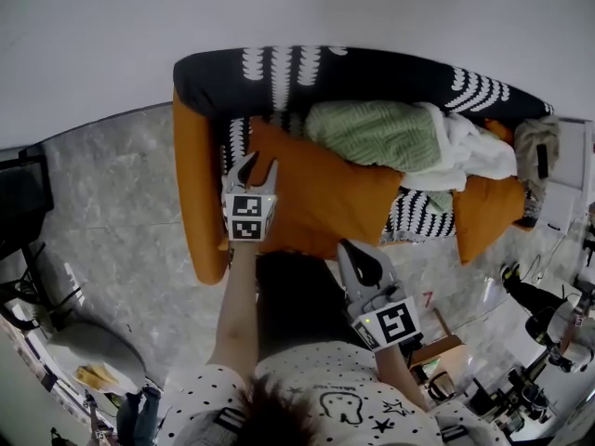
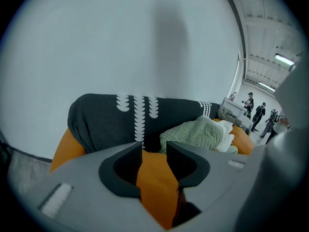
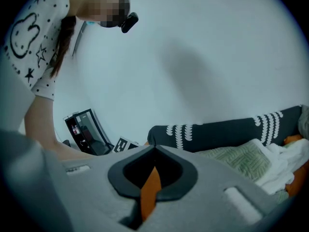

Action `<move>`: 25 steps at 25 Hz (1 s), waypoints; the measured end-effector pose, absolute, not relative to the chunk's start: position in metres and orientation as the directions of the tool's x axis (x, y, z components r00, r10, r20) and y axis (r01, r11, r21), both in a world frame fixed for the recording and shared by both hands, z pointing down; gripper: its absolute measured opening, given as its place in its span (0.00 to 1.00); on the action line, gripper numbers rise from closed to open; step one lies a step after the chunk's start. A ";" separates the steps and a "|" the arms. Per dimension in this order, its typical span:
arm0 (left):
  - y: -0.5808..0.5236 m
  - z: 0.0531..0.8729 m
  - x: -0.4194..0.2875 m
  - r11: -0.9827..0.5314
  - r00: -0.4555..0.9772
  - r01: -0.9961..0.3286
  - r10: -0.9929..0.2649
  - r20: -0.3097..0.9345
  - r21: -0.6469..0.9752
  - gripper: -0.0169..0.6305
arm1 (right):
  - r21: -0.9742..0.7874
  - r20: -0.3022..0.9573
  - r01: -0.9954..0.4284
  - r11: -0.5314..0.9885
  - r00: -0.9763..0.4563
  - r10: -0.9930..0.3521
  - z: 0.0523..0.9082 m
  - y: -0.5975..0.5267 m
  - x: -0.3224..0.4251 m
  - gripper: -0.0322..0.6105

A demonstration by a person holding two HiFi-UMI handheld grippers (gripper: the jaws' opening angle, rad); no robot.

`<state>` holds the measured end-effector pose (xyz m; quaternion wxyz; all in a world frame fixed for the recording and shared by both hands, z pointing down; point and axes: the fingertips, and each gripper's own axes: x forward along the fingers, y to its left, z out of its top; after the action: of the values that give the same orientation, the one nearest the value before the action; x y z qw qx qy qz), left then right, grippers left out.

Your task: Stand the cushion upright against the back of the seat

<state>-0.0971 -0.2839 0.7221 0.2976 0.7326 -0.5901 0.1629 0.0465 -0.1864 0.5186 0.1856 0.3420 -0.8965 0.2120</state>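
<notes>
From the head view, the cushion (image 1: 325,198) lies flat on the seat (image 1: 197,203), its far edge near the back (image 1: 372,72) but not leaning on it. My left gripper (image 1: 253,167) hangs over its left far corner, the end I would lift to tip it up. My right gripper (image 1: 358,260) waits at the near edge, probably to steady that side. A green throw (image 1: 372,133) crowds the back to the right.

In the left gripper view, my jaws stand wide apart with orange cushion filling the gap. The pads are not pressing on it, so nothing is held.

In the right gripper view, my jaws are closed, tips meeting. A thin orange sliver shows in the slit. I cannot tell whether that is fabric caught or cushion beyond.
</notes>
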 end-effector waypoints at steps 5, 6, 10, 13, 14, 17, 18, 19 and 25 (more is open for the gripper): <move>-0.282 0.754 -0.105 -0.080 0.234 -0.962 -0.735 0.636 0.261 0.30 | -0.281 0.494 -0.690 0.668 -0.700 -0.515 0.535 -0.180 0.051 0.04; -0.281 0.758 -0.106 -0.073 0.232 -0.962 -0.730 0.642 0.264 0.31 | -0.282 0.500 -0.688 0.669 -0.700 -0.510 0.537 -0.177 0.051 0.04; -0.275 0.772 -0.112 -0.035 0.211 -0.964 -0.707 0.675 0.265 0.34 | -0.281 0.512 -0.683 0.674 -0.701 -0.496 0.538 -0.168 0.049 0.04; -0.271 0.790 -0.111 -0.006 0.196 -0.965 -0.680 0.706 0.262 0.40 | -0.281 0.509 -0.677 0.681 -0.706 -0.492 0.538 -0.167 0.048 0.04; -0.270 0.794 -0.111 0.001 0.192 -0.966 -0.672 0.715 0.260 0.41 | -0.282 0.507 -0.675 0.682 -0.708 -0.491 0.538 -0.167 0.048 0.04; -0.269 0.803 -0.111 0.018 0.194 -0.962 -0.652 0.733 0.272 0.41 | -0.283 0.509 -0.674 0.682 -0.708 -0.489 0.538 -0.167 0.046 0.04; -0.270 0.807 -0.110 0.020 0.199 -0.961 -0.644 0.739 0.276 0.41 | -0.284 0.512 -0.675 0.681 -0.707 -0.488 0.538 -0.167 0.046 0.04; -0.270 0.810 -0.107 0.018 0.205 -0.960 -0.636 0.744 0.280 0.40 | -0.284 0.516 -0.677 0.679 -0.705 -0.487 0.540 -0.168 0.047 0.04; -0.271 0.827 -0.085 -0.036 0.255 -0.956 -0.588 0.768 0.290 0.23 | -0.283 0.532 -0.690 0.666 -0.691 -0.489 0.547 -0.172 0.057 0.04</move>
<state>-0.0850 -0.2712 0.8270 0.4023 0.6824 -0.5658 0.2291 0.0574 -0.1725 0.5468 0.2105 0.3320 -0.8881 0.2381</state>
